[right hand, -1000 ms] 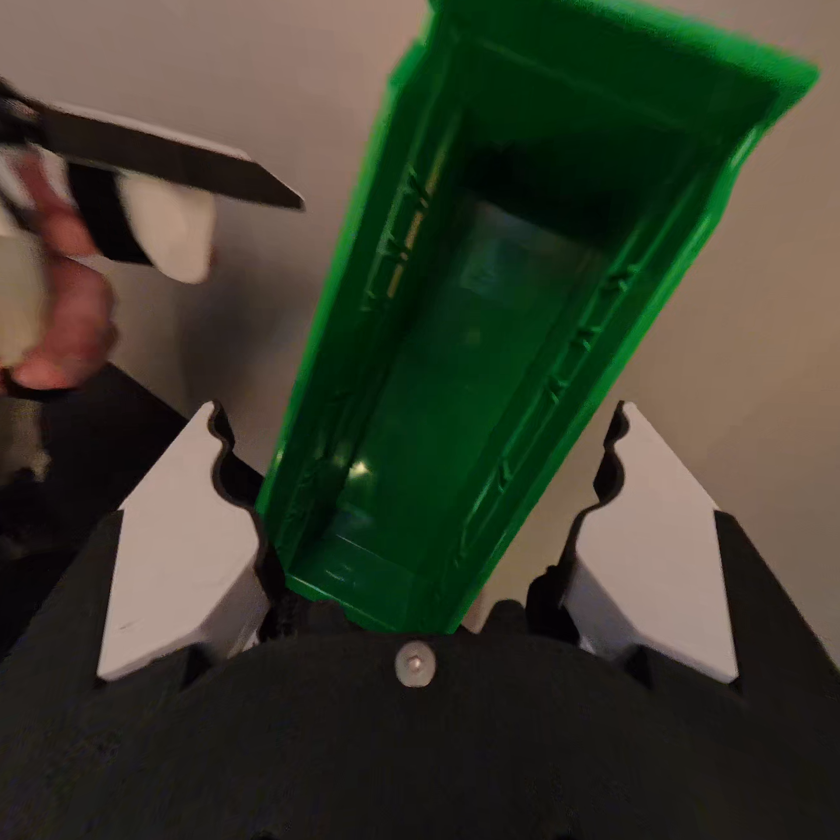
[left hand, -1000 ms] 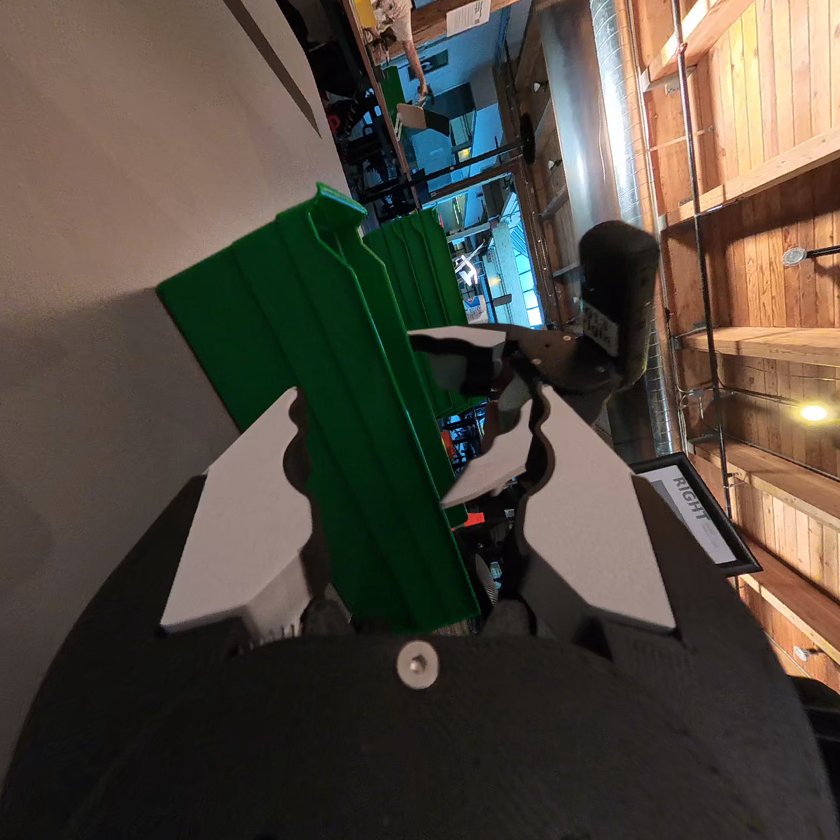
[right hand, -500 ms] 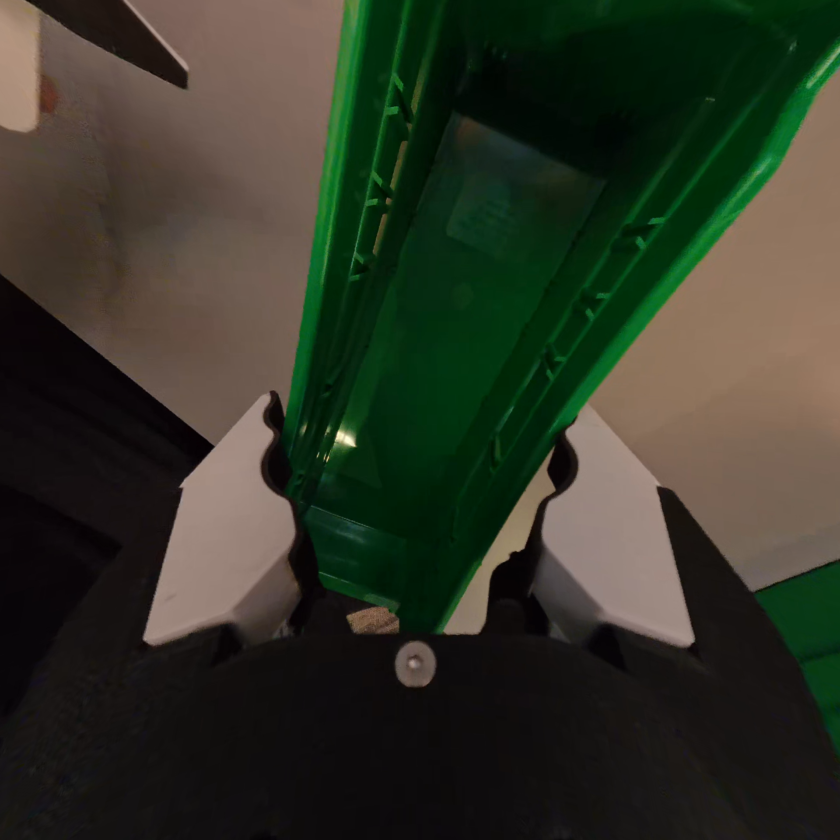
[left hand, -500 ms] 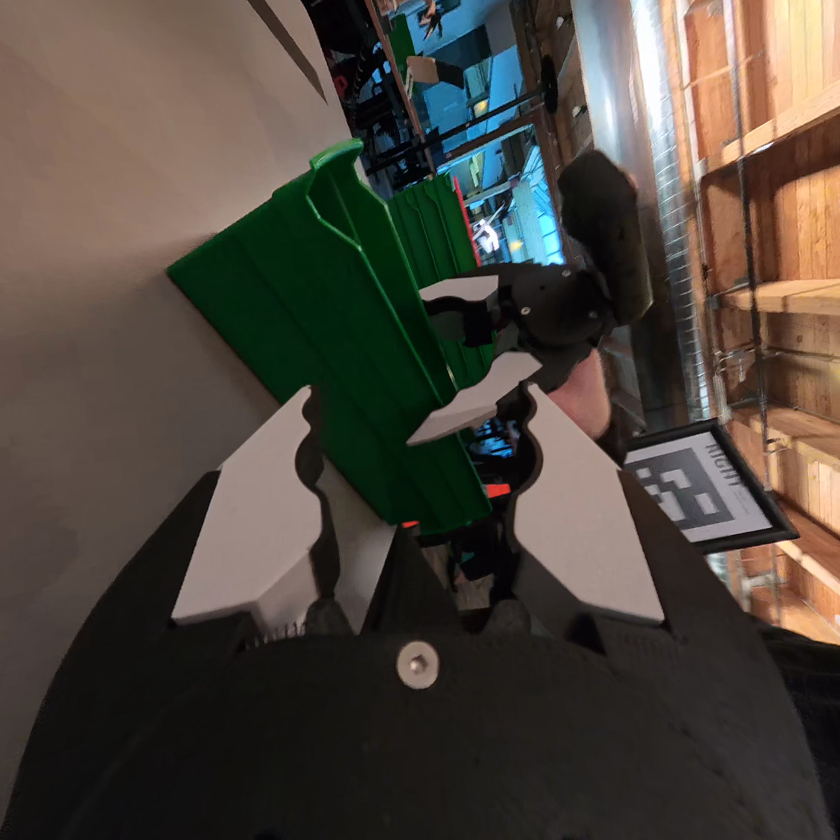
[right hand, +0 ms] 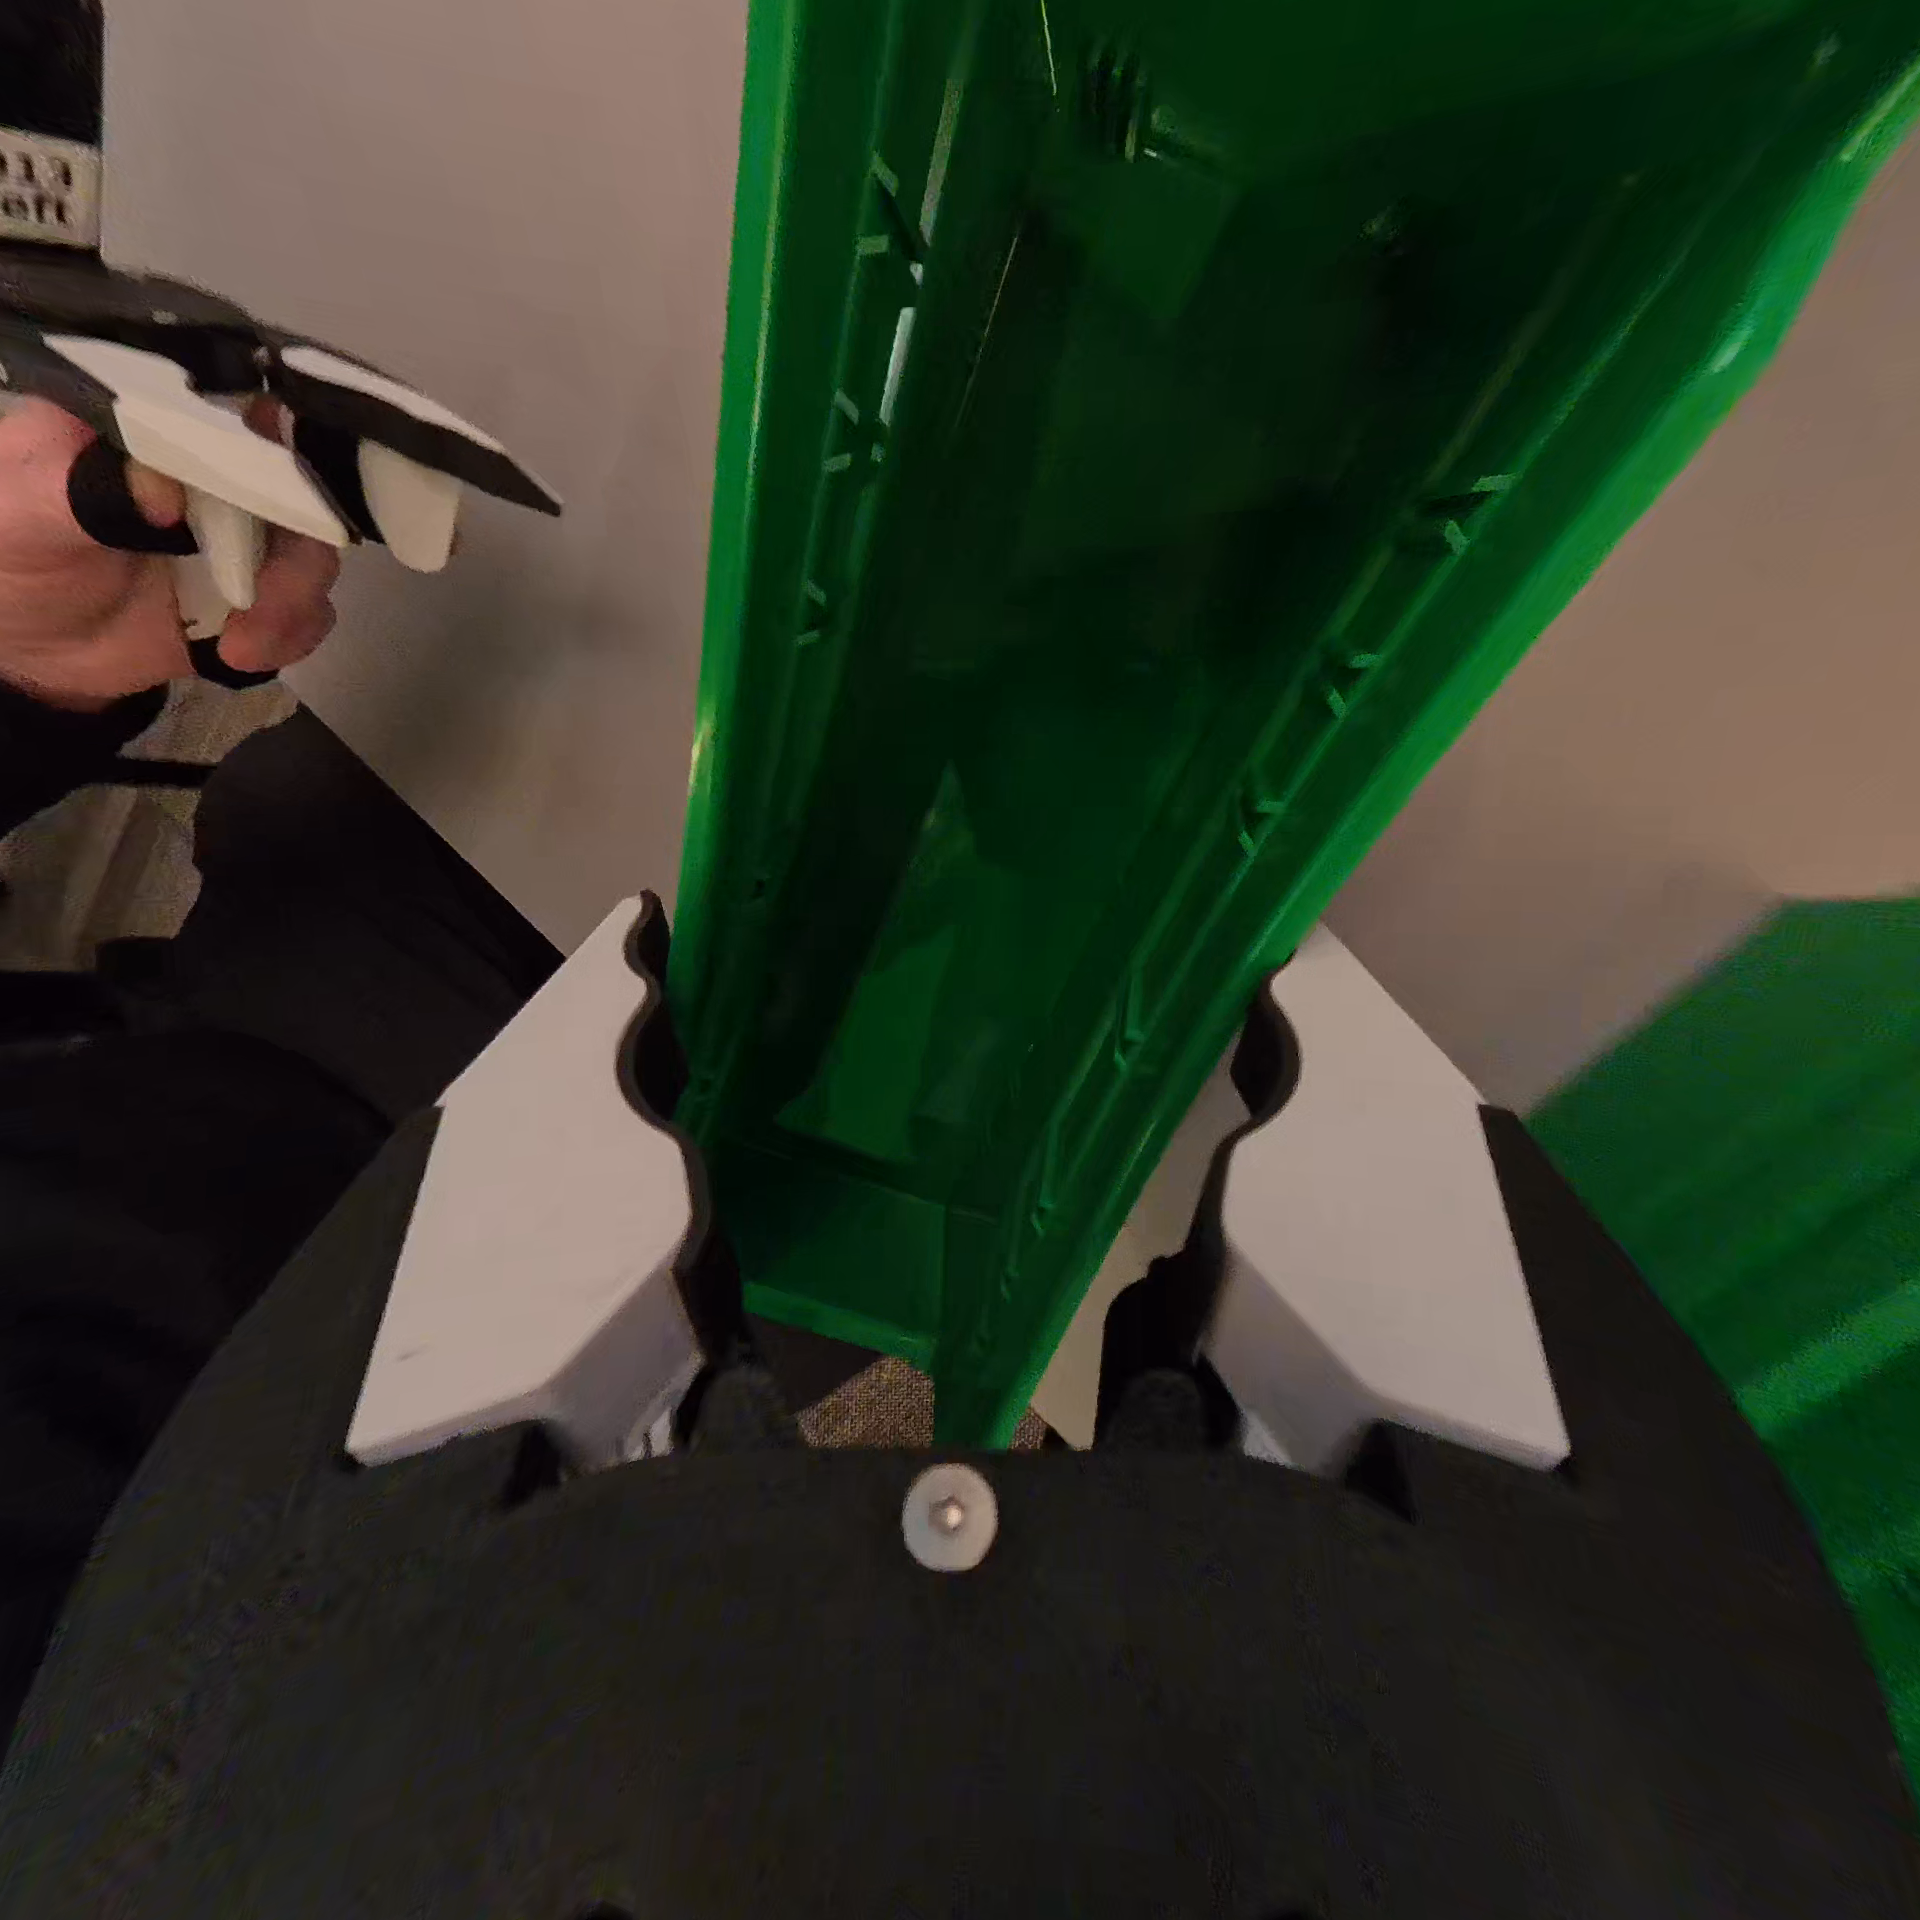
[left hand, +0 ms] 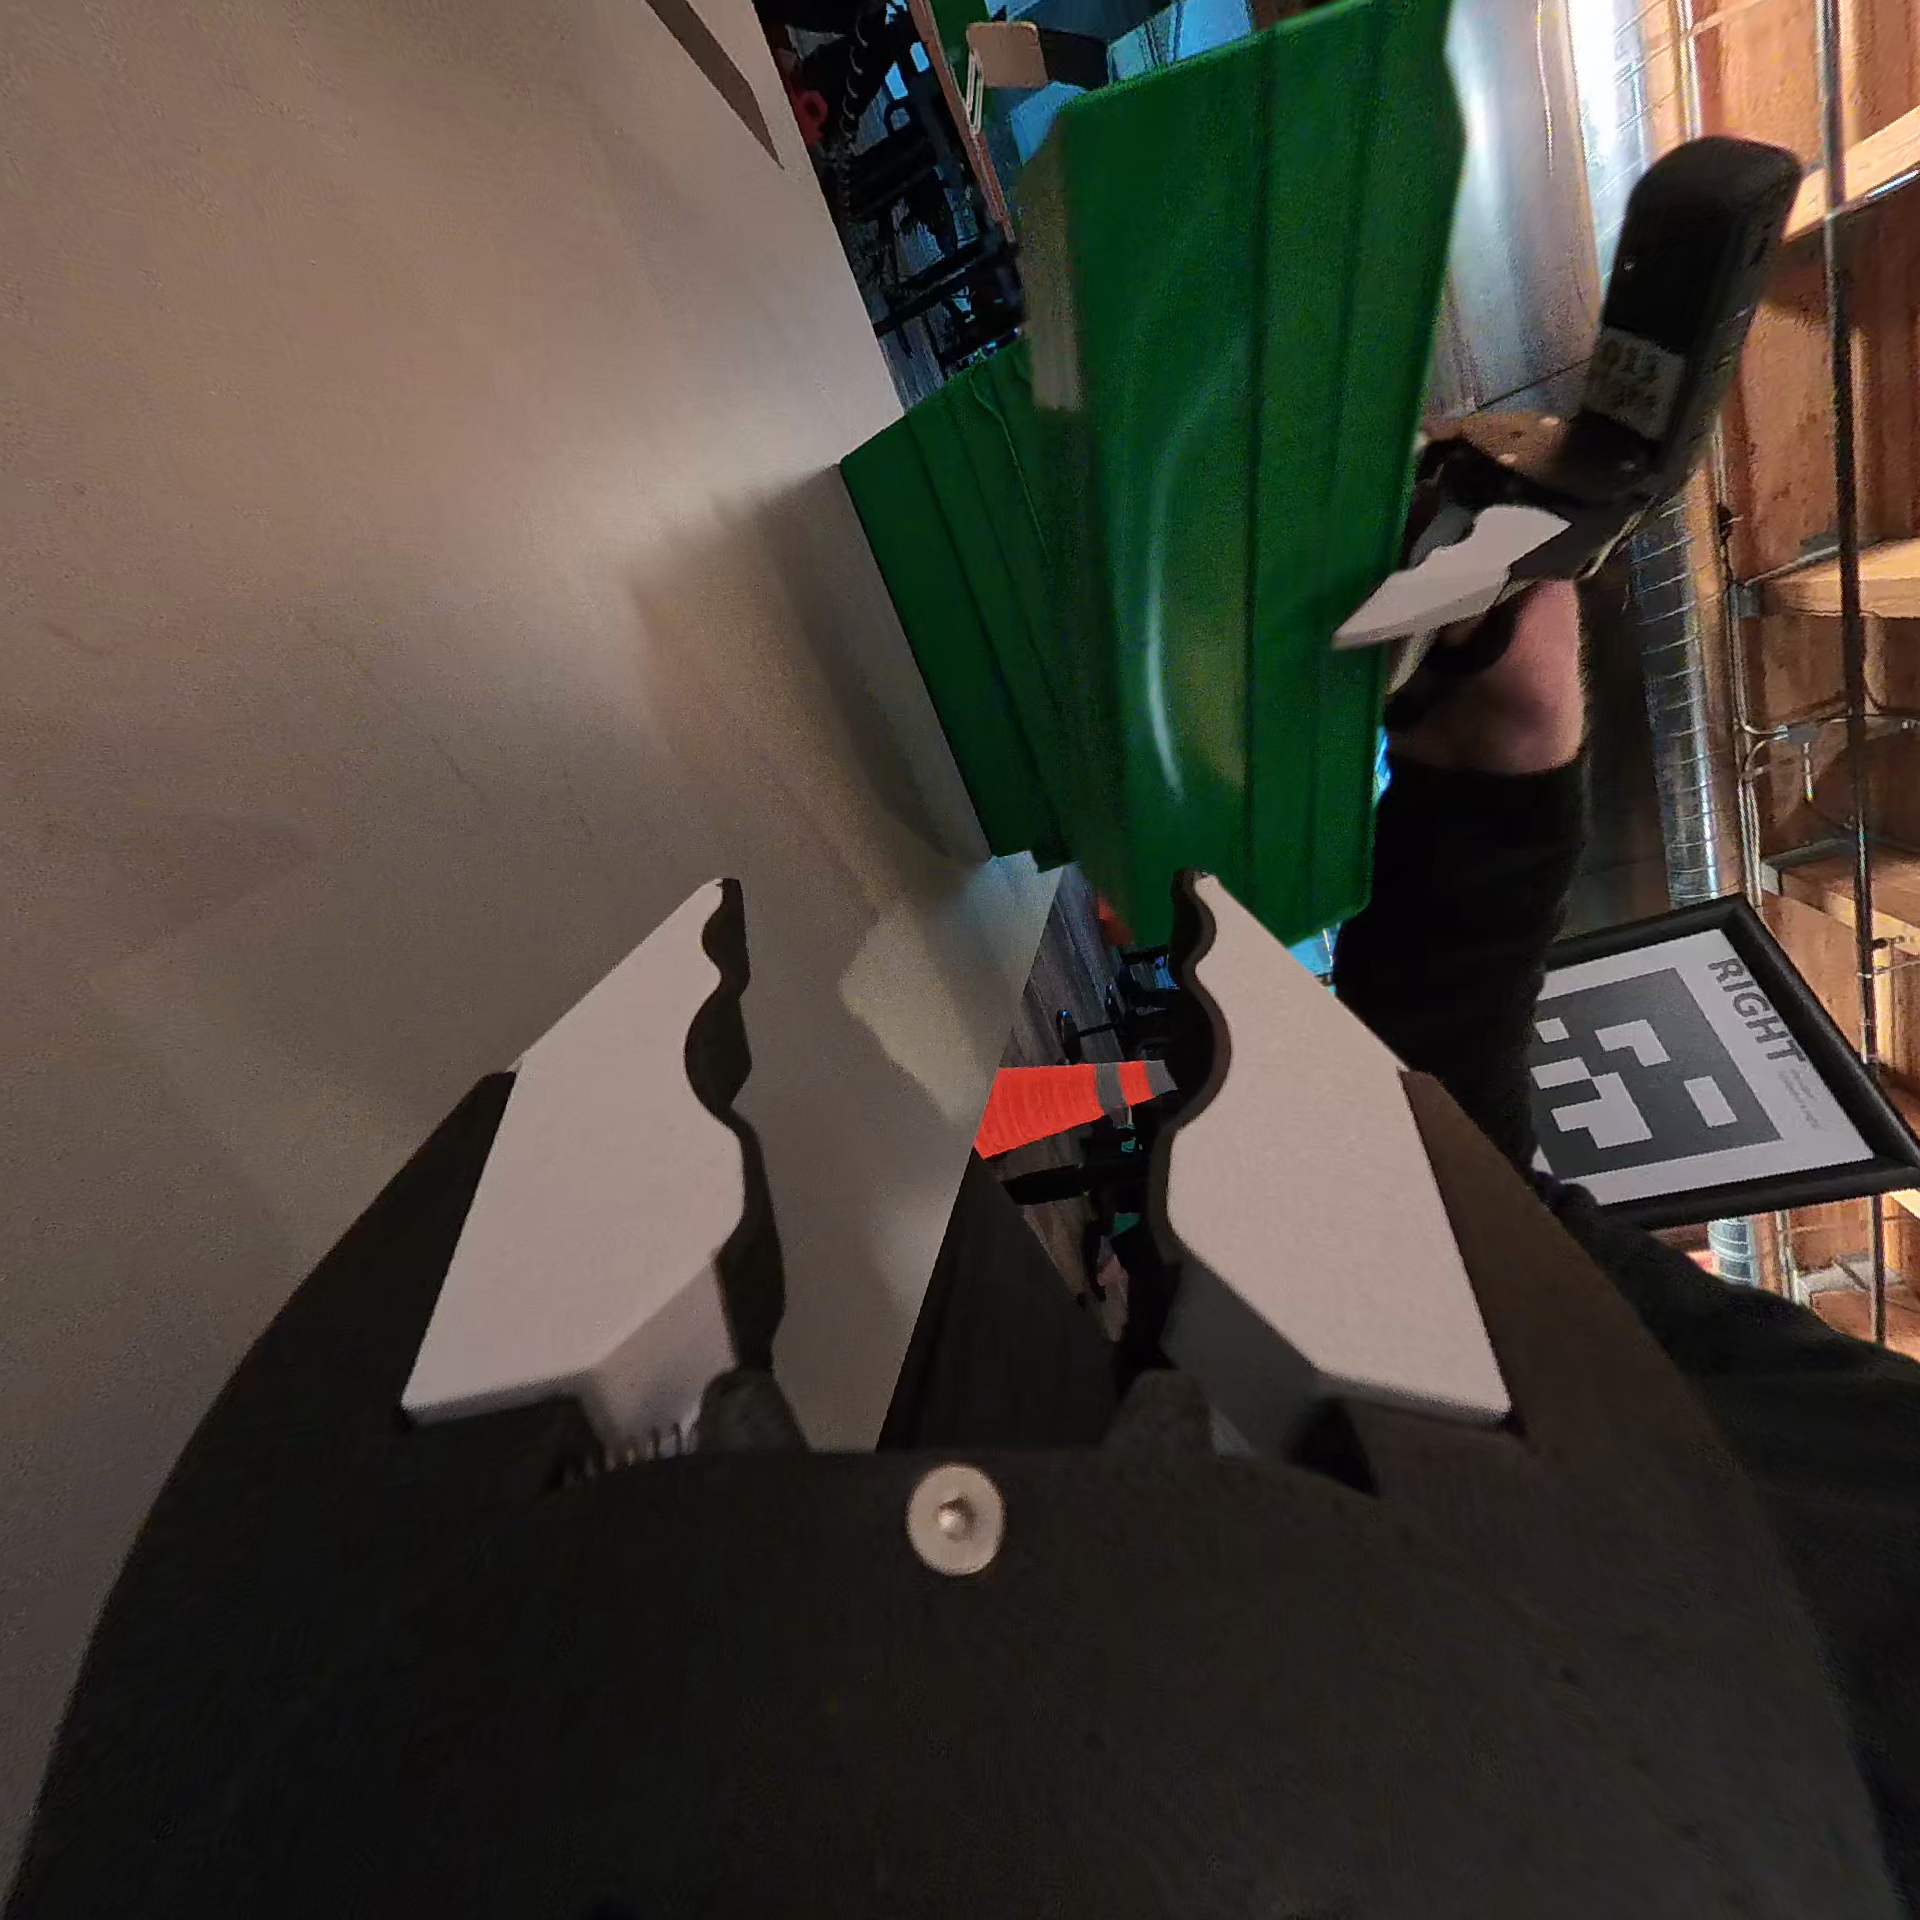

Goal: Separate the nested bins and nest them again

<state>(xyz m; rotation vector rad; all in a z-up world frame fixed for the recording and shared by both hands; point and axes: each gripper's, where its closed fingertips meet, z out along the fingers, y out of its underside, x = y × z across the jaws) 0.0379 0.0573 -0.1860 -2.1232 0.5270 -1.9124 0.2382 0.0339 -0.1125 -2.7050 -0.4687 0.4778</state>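
My right gripper [right hand: 961,935] is shut on the narrow end of a green bin [right hand: 1039,623] and holds it in the air, open side toward the camera. In the left wrist view this bin [left hand: 1247,468] hangs above the grey table [left hand: 416,623], with one of the right gripper's fingers [left hand: 1455,582] at its side. A second green bin [left hand: 935,623] lies on the table behind it; it also shows in the right wrist view [right hand: 1766,1143]. My left gripper [left hand: 956,904] is open and empty, back from both bins; it also shows in the right wrist view [right hand: 483,525].
A framed black-and-white marker sign [left hand: 1704,1070] stands at the right. An orange cone [left hand: 1070,1101] lies beyond the table's edge. Wooden shelves [left hand: 1849,582] fill the background. A dark sleeve [left hand: 1455,883] reaches toward the right gripper.
My right gripper closed on the near green bin and lifted it off the table. My left gripper pulled back from that bin and stayed open.
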